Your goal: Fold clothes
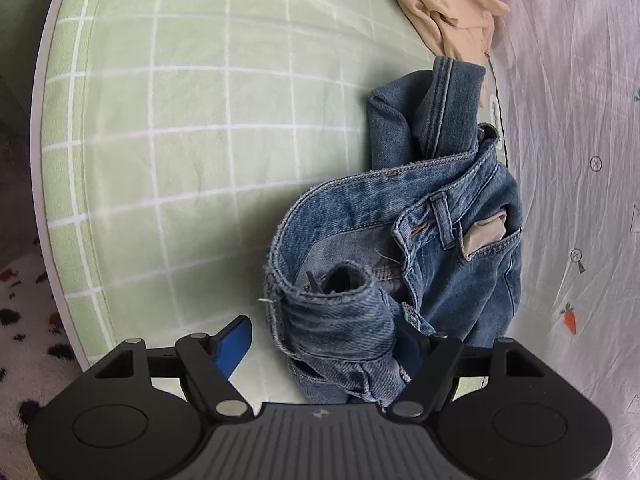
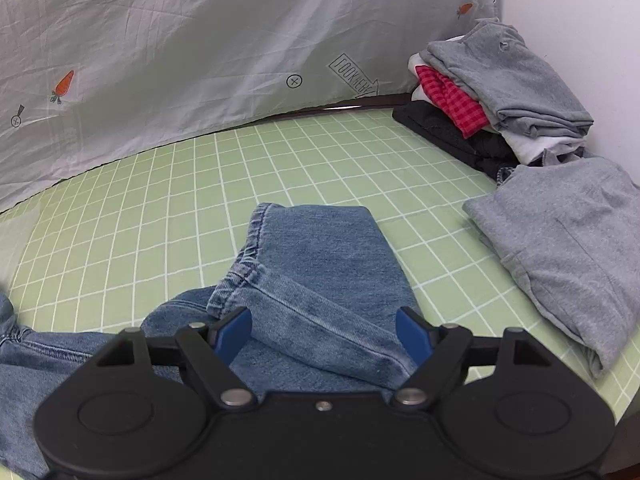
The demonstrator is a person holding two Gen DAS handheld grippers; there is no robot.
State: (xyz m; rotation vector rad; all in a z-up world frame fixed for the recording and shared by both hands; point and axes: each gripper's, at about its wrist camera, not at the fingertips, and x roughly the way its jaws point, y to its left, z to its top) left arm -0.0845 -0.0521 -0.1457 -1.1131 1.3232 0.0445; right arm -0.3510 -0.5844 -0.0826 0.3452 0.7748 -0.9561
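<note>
Both grippers (image 1: 324, 334) (image 2: 324, 330) spread wide over crumpled jeans (image 1: 400, 248)

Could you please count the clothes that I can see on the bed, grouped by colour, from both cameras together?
Blue denim: 1, the jeans
Beige: 1, crumpled garment
Grey: 2, folded top on the pile and folded garment lying apart
Red checked: 1
White: 1
Black: 1
Total: 7 visible; the pile may hide more.
</note>
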